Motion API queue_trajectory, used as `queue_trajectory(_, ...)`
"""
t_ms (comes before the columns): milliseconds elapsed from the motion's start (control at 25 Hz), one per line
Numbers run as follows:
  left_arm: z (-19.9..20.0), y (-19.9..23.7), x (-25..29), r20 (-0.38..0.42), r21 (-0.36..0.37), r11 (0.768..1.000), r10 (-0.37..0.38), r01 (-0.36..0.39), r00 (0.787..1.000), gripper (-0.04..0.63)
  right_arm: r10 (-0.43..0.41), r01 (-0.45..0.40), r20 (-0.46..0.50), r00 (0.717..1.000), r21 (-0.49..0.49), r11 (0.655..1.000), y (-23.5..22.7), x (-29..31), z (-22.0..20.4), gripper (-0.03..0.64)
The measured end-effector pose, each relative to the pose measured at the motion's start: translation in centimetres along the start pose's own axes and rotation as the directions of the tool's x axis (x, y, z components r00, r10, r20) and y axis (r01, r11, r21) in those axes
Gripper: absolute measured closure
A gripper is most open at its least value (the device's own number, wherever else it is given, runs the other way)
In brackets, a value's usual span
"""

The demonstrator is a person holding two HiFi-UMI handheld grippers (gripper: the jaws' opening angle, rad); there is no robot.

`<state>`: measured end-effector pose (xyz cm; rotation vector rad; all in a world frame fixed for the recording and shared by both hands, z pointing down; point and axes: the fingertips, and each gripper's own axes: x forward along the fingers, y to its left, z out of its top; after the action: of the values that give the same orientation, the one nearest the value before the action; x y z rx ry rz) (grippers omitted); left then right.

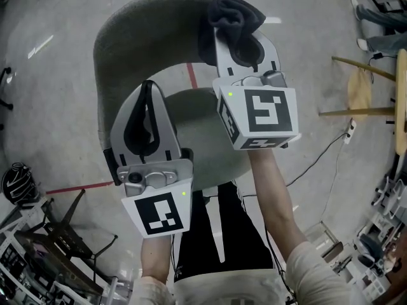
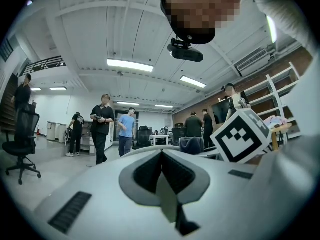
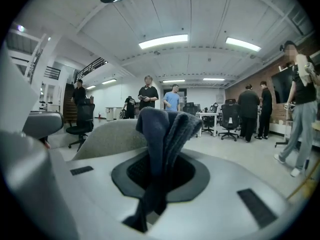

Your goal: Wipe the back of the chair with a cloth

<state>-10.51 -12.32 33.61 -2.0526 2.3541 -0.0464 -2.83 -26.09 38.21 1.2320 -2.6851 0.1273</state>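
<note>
Both pairs of jaws are closed: the right gripper [image 1: 241, 46] pinches a dark, thick, bunched cloth [image 1: 234, 18] at the upper right of the chair [image 1: 143, 27] back, and the left gripper [image 1: 145, 110] holds nothing. Whether the cloth touches the back is unclear. A good wipe probably needs firm pressure and steady sweeps along the curved grey-green back.

1. your left gripper [image 1: 147, 103] is a pale grey, rounded shell with black pads lining its jaws.
2. your right gripper [image 1: 247, 43] has the same grey shell.
3. each carries a white marker cube [image 1: 159, 213] printed with black squares, with a small green light [image 1: 183, 194] at a corner.
4. your sleeves [image 1: 318, 269] are light beige.
5. your black garment [image 1: 203, 234] has a white stripe.
</note>
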Motion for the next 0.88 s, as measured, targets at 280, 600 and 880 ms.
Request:
queue_trajectory(280,-0.6,1.2,0.0,0.000,-0.020,0.999,0.032,-0.032,0.999,0.580,0.013,-0.013,0.018,1.000,-0.026,1.000,0.4,-0.6,0.4,0.563)
queue_trajectory(600,-1.6,5.4,-2.7,0.004,-0.024,0.992,0.122,-0.122,0.992,0.580,0.235,-0.230,0.063,0.970,-0.072,0.970,9.4,-1.5,1.0,0.563)
queue_trajectory(880,-3.1,8.9,-4.8,-0.029,-0.020,0.979,0.202,-0.203,0.979,0.580,0.418,-0.417,0.017,0.908,-0.042,0.908,18.4,-0.2,-2.2,0.563)
